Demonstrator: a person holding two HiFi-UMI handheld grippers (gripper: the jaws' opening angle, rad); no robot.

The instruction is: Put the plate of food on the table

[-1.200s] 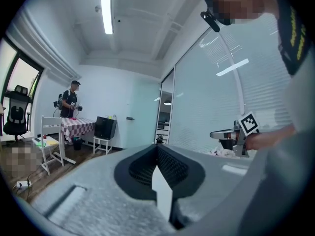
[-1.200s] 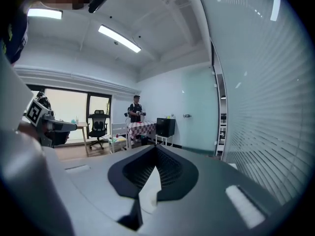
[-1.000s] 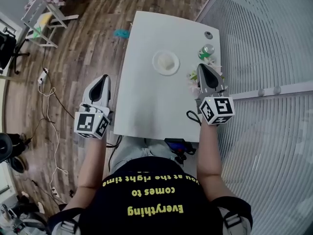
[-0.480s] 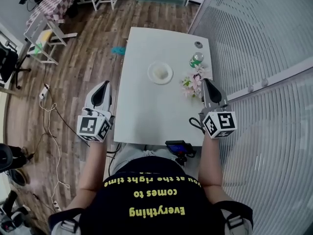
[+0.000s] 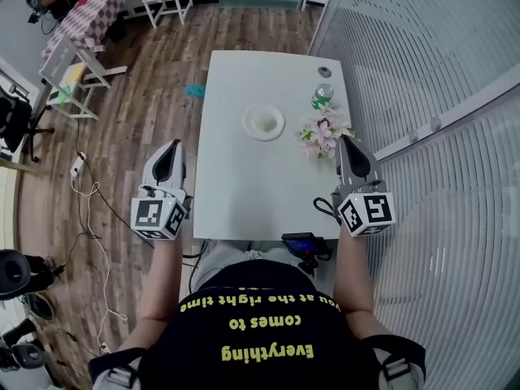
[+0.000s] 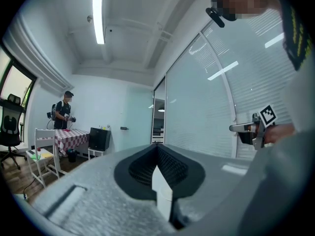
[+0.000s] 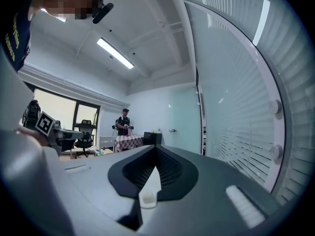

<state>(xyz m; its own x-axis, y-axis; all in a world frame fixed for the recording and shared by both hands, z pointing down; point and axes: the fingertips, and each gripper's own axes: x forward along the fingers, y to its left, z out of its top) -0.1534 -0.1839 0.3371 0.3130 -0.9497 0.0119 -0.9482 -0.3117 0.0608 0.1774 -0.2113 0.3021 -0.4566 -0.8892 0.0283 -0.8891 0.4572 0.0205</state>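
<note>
Head view shows the plate (image 5: 264, 123) sitting on the white surface (image 5: 244, 193) near the flowers (image 5: 322, 130), well ahead of my left gripper (image 5: 172, 149) and right gripper (image 5: 348, 145), both jaws together and empty; it looks light, stiff and breakable, best pinched at the rim.

The plate (image 5: 264, 123) was small, round and white. It lay flat on the table (image 5: 252, 193), in the upper middle of the head view. A low heap of pale food (image 5: 265, 121) sat at its centre, too small to make out further; the rim around it was bare. The plate rested on the table's far half, about midway across its width, clear of every edge. The table was white and rectangular with rounded corners, running from the upper centre of the frame down to its middle. Neither gripper view showed the plate.
</note>
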